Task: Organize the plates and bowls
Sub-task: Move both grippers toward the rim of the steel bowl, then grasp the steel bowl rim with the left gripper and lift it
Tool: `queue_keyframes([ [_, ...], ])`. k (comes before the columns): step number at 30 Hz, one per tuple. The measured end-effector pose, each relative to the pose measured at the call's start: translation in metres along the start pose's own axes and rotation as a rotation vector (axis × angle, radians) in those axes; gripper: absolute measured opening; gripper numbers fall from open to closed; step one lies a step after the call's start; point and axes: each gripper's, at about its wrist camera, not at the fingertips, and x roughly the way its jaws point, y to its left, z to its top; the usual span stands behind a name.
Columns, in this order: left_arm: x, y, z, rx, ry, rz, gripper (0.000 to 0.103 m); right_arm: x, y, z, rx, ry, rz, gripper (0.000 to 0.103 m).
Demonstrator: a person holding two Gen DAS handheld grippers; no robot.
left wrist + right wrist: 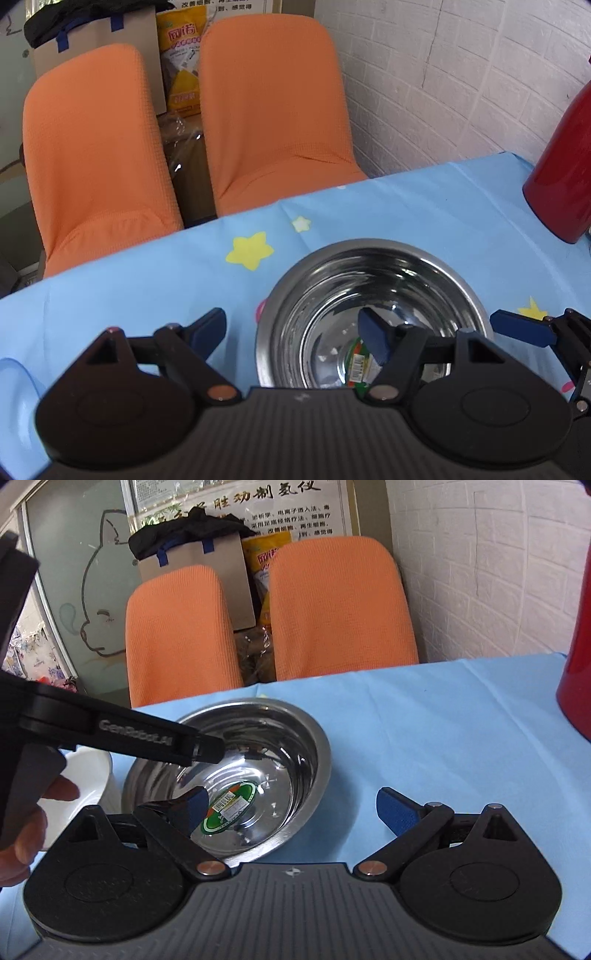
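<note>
1. Left wrist view: the left gripper (291, 332) hangs over the round stainless-steel bowl (373, 314), jaws apart, one blue-padded finger outside the bowl's near-left wall and the other down inside the basin. The pads press on nothing I can see, so call it straddling the rim, not gripping.

2. Same view: the bowl sits on the pale-blue tablecloth with yellow stars (147, 295), polished and mirror-bright, with a rolled lip and a green-and-white barcode sticker (360, 363) on its floor. At the right edge, the right gripper's blue pad pokes in beside the bowl.

3. Behind the table stand two orange fabric-covered chairs (273, 110), soft with a fine waffle weave; a glossy red cylindrical flask (561, 177) stands far right.

4. Right wrist view: the right gripper (291, 812) also has its jaws wide apart, its left finger dipping inside the steel bowl (258, 746) and its right finger over bare cloth, clamped on nothing.

5. Same view: the left gripper's black body (110, 734) reaches over the bowl's far-left rim, a hand (33, 812) wrapped round its handle. A smooth white ceramic bowl (92, 775) sits just beside the steel one.

6. My read on progress: early going. Both bowls lie side by side, unstacked, nothing lifted; no plate shows. Grasping, nesting and sorting all look still to come.
</note>
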Motion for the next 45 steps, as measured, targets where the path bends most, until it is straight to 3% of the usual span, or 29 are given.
queue_keyframes([
  [9, 0.011, -0.009, 0.003, 0.072, 0.014, 0.007, 0.067, 0.003, 0.001, -0.003, -0.002, 0.023, 0.013, 0.103],
  [13, 0.020, -0.015, 0.000, 0.106, 0.056, 0.019, 0.051, 0.007, 0.002, -0.004, -0.012, 0.030, 0.027, 0.103],
  [16, 0.019, -0.019, -0.001, 0.126, 0.042, 0.049, 0.049, 0.005, 0.002, -0.005, -0.025, 0.026, 0.052, 0.070],
  [17, 0.018, -0.019, -0.001, 0.126, 0.042, 0.054, 0.047, 0.004, 0.002, -0.005, -0.023, 0.025, 0.048, 0.066],
  [19, 0.014, -0.021, 0.000, 0.127, 0.041, 0.059, 0.045, 0.002, 0.002, -0.005, -0.036, 0.025, 0.041, 0.061],
  [27, -0.035, -0.039, -0.004, 0.109, -0.009, 0.027, 0.046, -0.045, 0.005, -0.005, -0.034, -0.042, 0.033, 0.061],
  [36, -0.119, -0.077, -0.072, 0.105, -0.023, 0.008, 0.045, -0.140, 0.023, -0.045, -0.013, -0.102, 0.052, 0.064],
  [45, -0.163, -0.095, -0.170, 0.126, 0.009, 0.001, 0.050, -0.193, 0.046, -0.118, -0.003, -0.045, 0.076, 0.070],
])
